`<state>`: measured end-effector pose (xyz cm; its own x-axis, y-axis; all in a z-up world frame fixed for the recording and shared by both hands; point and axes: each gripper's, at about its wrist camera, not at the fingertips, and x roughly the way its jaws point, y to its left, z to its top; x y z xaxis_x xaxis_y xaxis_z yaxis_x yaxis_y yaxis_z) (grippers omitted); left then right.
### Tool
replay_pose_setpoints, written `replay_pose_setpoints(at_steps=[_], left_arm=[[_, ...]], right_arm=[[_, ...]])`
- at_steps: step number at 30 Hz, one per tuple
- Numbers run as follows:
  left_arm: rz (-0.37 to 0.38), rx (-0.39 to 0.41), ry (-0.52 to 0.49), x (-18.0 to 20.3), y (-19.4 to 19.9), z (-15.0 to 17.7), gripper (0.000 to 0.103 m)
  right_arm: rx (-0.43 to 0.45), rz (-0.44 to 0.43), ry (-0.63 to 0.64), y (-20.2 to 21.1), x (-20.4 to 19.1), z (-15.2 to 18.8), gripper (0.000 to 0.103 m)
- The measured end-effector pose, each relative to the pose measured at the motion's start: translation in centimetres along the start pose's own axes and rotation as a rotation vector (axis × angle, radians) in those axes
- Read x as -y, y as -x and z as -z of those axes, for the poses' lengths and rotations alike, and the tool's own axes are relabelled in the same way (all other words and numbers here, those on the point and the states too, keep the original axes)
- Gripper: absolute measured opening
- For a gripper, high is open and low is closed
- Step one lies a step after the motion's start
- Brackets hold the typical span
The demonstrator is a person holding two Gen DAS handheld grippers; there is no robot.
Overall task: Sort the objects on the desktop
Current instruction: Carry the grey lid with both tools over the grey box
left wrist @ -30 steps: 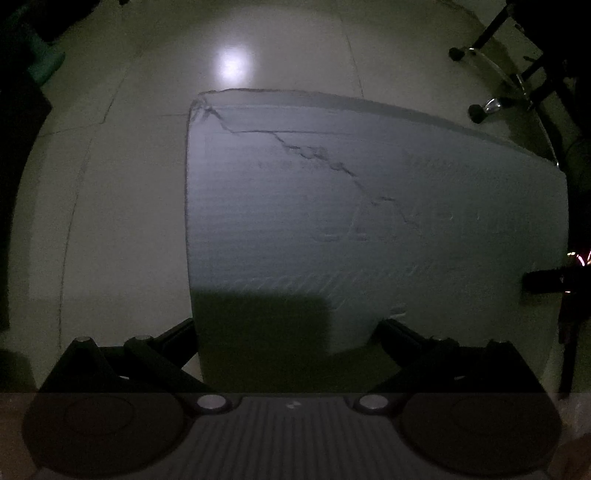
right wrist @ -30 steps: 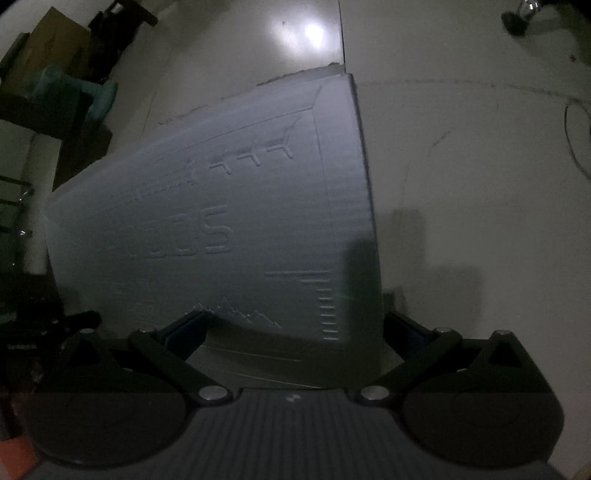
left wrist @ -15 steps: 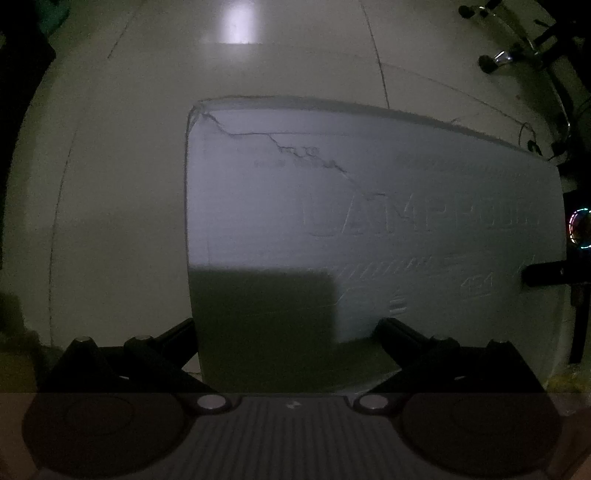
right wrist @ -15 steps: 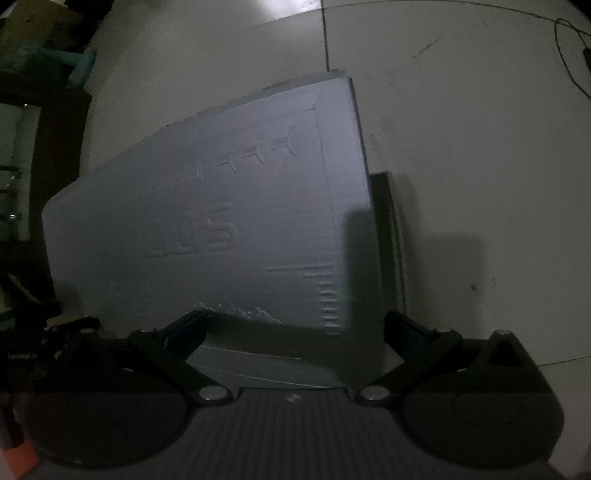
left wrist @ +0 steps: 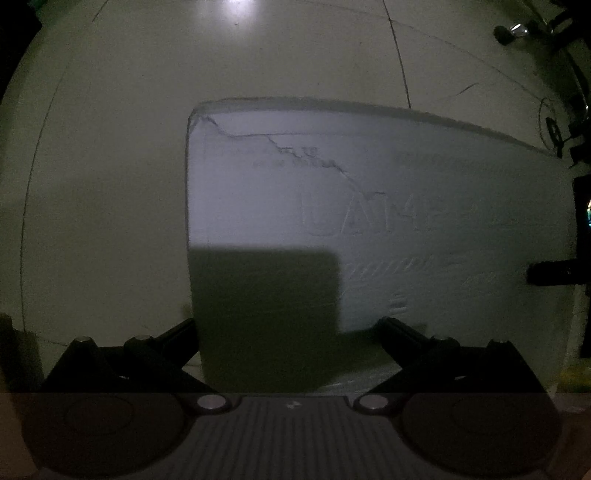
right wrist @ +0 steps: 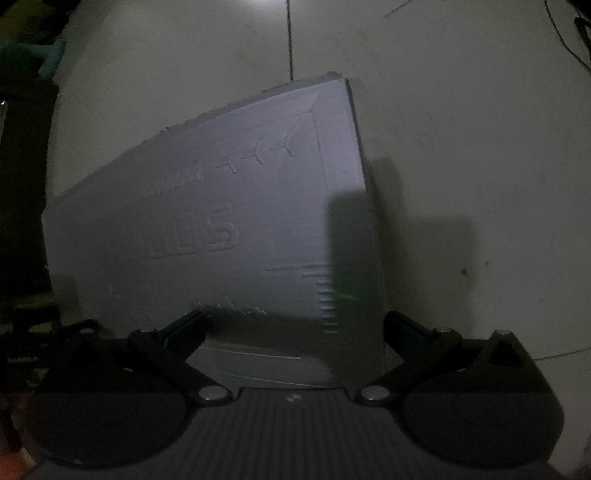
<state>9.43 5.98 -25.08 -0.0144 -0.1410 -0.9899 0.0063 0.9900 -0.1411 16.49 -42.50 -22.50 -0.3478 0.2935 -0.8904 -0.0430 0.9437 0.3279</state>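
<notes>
A large white foam board (left wrist: 369,206) with embossed letters and a crack near its far left corner fills the left wrist view. My left gripper (left wrist: 288,332) holds its near left end between wide-set fingers. The same foam board (right wrist: 229,229) shows in the right wrist view, with my right gripper (right wrist: 295,325) around its near right end. Both grippers carry it above a pale tiled floor (left wrist: 110,166). The fingertips are hidden by the board. The right gripper's finger (left wrist: 550,272) pokes in at the board's right edge.
The room is dim. Chair casters and cables (left wrist: 517,31) stand at the far right in the left wrist view. Dark furniture and a teal object (right wrist: 33,59) sit at the left in the right wrist view. A floor seam (right wrist: 290,37) runs ahead.
Both grippers and the board have moved forward over the floor and tilted downward. The chair base and the left-side furniture slid toward the frame edges. The grip on the board is unchanged.
</notes>
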Motion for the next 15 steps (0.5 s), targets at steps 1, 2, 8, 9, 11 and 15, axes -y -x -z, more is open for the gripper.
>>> replay_pose_setpoints(at_steps=[1, 2, 8, 9, 11, 15], left_arm=[[-0.006, 0.002, -0.001, 0.3, -0.4, -0.6, 0.103], [-0.01, -0.004, 0.003, 0.3, -0.8, -0.8, 0.103], [-0.042, -0.022, -0.006, 0.9, -2.5, -1.5, 0.103], [-0.046, -0.019, -0.006, 1.0, -2.7, -1.6, 0.103], [-0.053, -0.019, -0.004, 1.1, -3.0, -2.0, 0.103], [-0.069, -0.012, -0.007, 1.4, -3.4, -2.8, 0.103]], right_arm=[[0.0, 0.006, 0.003, 0.0, 0.3, 0.2, 0.103], [0.001, 0.014, 0.011, 0.2, 0.7, 0.7, 0.103], [0.024, 0.036, 0.011, 0.3, 0.4, 0.2, 0.103], [0.028, 0.045, 0.015, 0.2, 0.2, 0.2, 0.103], [0.037, 0.069, 0.03, 0.0, -0.4, 0.3, 0.103], [0.059, 0.104, 0.044, -0.1, -1.6, 0.6, 0.103]])
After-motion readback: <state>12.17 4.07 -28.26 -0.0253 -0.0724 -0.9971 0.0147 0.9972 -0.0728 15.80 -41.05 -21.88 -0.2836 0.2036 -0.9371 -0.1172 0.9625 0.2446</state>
